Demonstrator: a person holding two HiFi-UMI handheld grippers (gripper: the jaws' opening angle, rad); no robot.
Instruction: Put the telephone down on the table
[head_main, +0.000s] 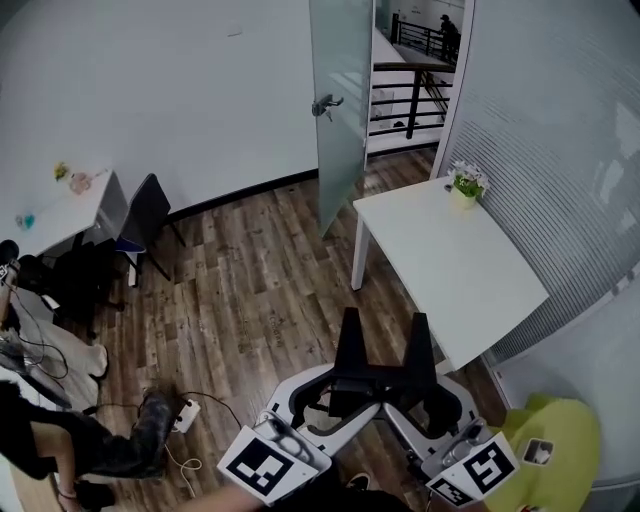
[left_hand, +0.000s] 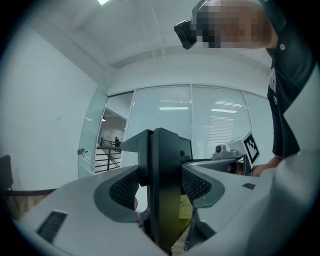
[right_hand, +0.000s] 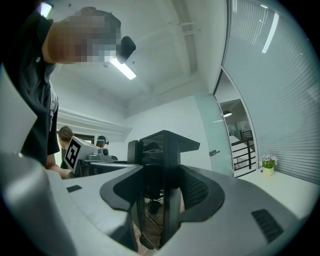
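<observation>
Left tongs (left_hand: 160, 186) and right tongs (right_hand: 163, 189), held low and side by side, both clamp the black telephone (head_main: 380, 373) from opposite sides. It hangs over the wooden floor (head_main: 260, 290), near the white table (head_main: 440, 250).

White table (head_main: 450, 262) at right, standing on wood floor (head_main: 250, 290); flower pot (head_main: 466, 186) on its far corner. Far left, second white table (head_main: 60, 214) with small trinkets (head_main: 78, 181). Near left on floor, power strip (head_main: 187, 414) with cable (head_main: 182, 460); chair (head_main: 148, 215) beside second table.
</observation>
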